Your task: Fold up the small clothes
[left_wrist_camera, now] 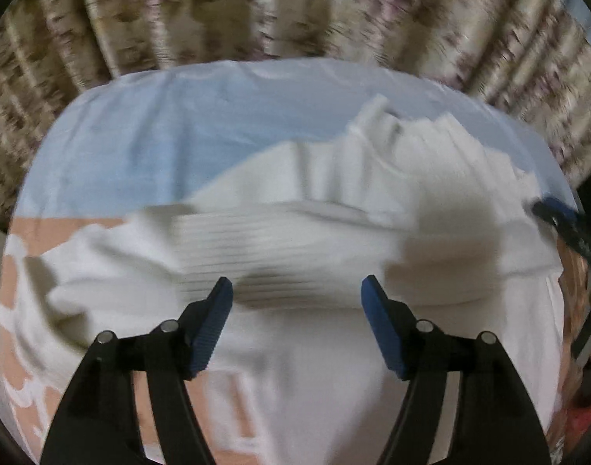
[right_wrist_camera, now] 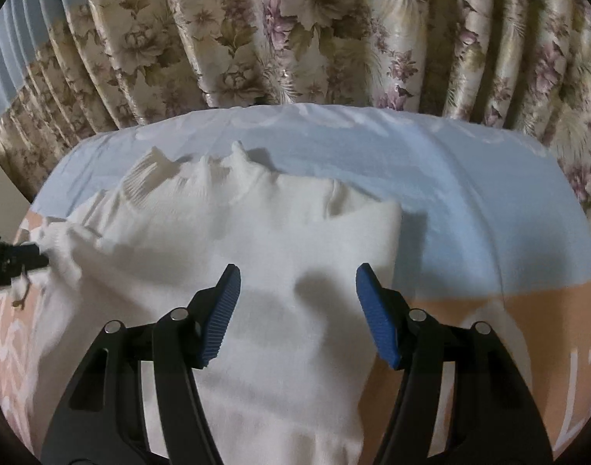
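A white knitted garment (left_wrist_camera: 318,224) lies crumpled on the bed, with a ribbed band across its middle and ribbed edges at the far side. It also shows in the right wrist view (right_wrist_camera: 256,240), where its right edge is folded straight. My left gripper (left_wrist_camera: 297,290) is open and empty just above the garment's ribbed band. My right gripper (right_wrist_camera: 298,277) is open and empty above the garment's near right part. The right gripper's tip shows at the right edge of the left wrist view (left_wrist_camera: 562,221). The left gripper's tip shows at the left edge of the right wrist view (right_wrist_camera: 20,257), touching the garment's left edge.
The bed sheet (right_wrist_camera: 469,201) is light blue at the far side and peach with white print (right_wrist_camera: 489,321) near me. A flowered curtain (right_wrist_camera: 295,38) hangs right behind the bed's far edge.
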A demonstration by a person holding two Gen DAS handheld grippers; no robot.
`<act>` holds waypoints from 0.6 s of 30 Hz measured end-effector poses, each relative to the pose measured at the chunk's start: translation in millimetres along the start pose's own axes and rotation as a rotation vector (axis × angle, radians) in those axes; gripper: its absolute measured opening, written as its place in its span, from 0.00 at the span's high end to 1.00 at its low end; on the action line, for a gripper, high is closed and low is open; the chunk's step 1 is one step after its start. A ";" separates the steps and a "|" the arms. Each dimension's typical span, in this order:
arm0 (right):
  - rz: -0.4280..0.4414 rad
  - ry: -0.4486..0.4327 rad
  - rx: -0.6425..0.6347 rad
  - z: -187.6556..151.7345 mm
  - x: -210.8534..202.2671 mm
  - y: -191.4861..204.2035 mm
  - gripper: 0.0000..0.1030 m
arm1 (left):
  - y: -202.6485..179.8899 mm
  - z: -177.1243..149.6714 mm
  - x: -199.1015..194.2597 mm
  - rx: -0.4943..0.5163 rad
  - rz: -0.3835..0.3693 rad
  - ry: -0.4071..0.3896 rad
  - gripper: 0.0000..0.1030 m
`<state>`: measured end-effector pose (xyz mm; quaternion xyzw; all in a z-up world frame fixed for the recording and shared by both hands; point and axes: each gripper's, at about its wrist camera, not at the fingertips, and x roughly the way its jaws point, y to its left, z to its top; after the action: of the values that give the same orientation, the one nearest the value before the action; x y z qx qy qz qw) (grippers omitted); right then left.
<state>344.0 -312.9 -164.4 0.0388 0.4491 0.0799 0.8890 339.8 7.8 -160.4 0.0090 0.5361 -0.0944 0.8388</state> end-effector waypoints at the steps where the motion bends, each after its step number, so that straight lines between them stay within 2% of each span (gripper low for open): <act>1: 0.002 0.018 0.004 3.1 6.9 -1.9 0.39 | -5.7 -0.2 8.0 -0.002 -0.011 0.016 0.32; 3: 0.002 0.063 -0.002 7.2 20.0 -5.5 0.40 | -15.2 1.5 17.0 0.014 0.022 0.018 0.32; 5: -0.010 0.120 -0.044 7.2 30.7 -2.6 0.47 | -21.0 2.0 21.2 0.040 0.059 0.018 0.32; 7: -0.042 0.127 -0.102 3.7 32.7 3.1 0.51 | -19.8 1.9 22.3 0.046 0.065 0.016 0.32; 8: -0.043 0.124 -0.109 3.6 32.8 3.7 0.63 | -19.7 1.5 22.6 0.048 0.067 0.014 0.32; 9: -0.052 0.106 -0.118 3.9 30.9 3.9 0.84 | -19.6 0.9 23.1 0.047 0.069 0.011 0.32; 11: -0.049 0.056 -0.099 6.7 25.1 -0.8 0.92 | -20.3 -1.2 23.2 0.048 0.077 0.006 0.32; 15: -0.035 -0.038 0.062 13.9 23.3 -29.1 0.94 | -27.6 -5.2 25.6 0.079 0.113 0.002 0.30; 17: -0.021 -0.026 0.096 15.0 29.4 -38.3 0.94 | -27.2 -4.2 26.0 0.084 0.120 0.004 0.30; 18: -0.011 -0.037 0.111 14.5 27.1 -42.5 0.91 | -26.2 -3.4 24.9 0.081 0.119 0.006 0.30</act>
<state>376.1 -349.9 -183.3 0.0872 0.4365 0.0492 0.8941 342.4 -21.3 -182.0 0.0751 0.5330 -0.0663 0.8402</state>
